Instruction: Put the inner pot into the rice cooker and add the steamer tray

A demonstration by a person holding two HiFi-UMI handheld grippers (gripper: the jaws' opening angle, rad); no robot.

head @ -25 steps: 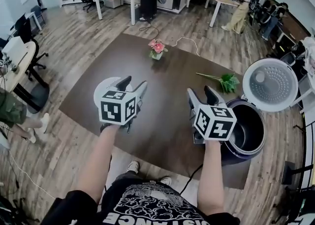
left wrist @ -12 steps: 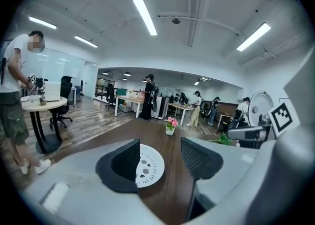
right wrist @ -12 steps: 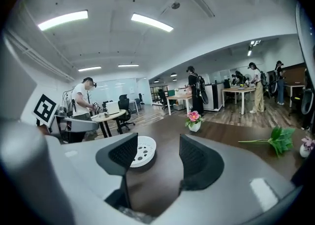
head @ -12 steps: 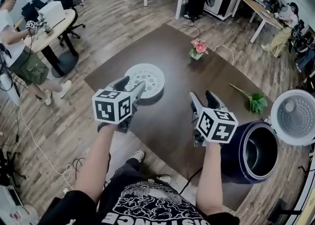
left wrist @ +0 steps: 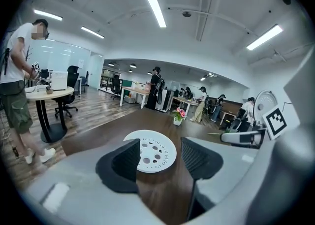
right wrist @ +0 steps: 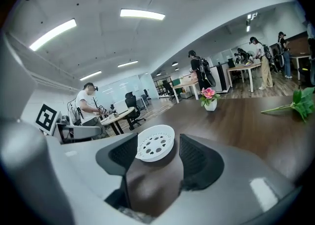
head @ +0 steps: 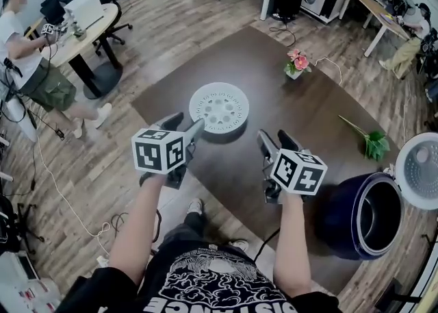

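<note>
White perforated tray lies flat on the bench, just ahead of my left gripper and right gripper, both wide apart and empty. The cooker stands open at my right without the tray. Whether the pot sits inside I cannot tell.

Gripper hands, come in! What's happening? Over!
Left gripper and right gripper open, empty. Tray on table, untouched, dead ahead. Cooker open, far right.
</note>
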